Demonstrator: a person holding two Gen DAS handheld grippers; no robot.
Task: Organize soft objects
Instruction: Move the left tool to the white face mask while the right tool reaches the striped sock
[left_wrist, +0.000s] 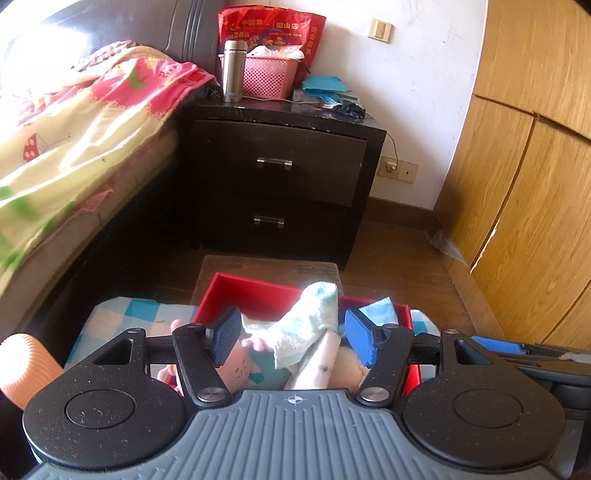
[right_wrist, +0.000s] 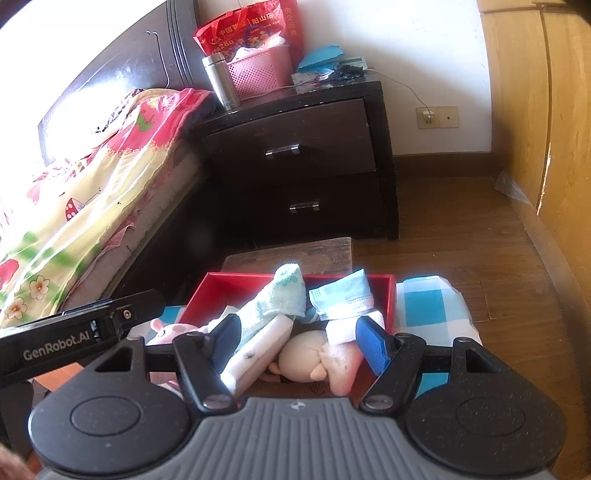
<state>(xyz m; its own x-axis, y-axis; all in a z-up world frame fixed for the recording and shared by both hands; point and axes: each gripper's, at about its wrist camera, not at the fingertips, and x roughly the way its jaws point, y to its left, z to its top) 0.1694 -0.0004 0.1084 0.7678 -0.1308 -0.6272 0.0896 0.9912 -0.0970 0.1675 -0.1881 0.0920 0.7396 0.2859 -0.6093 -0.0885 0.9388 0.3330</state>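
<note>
Red box (right_wrist: 218, 291) ahead of both tongs: green towel (right_wrist: 280, 295), face mask (right_wrist: 341, 299), beige plush doll (right_wrist: 314, 356), pink plush (left_wrist: 236, 367). Left tongs (left_wrist: 291, 339), right tongs (right_wrist: 301, 341) released, empty.

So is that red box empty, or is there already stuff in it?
Not empty. The red box already holds a pale green towel, a face mask and a beige plush toy, piled above its rim.

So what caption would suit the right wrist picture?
Open right gripper poised over a red box of towel, face mask and plush toys.
</note>
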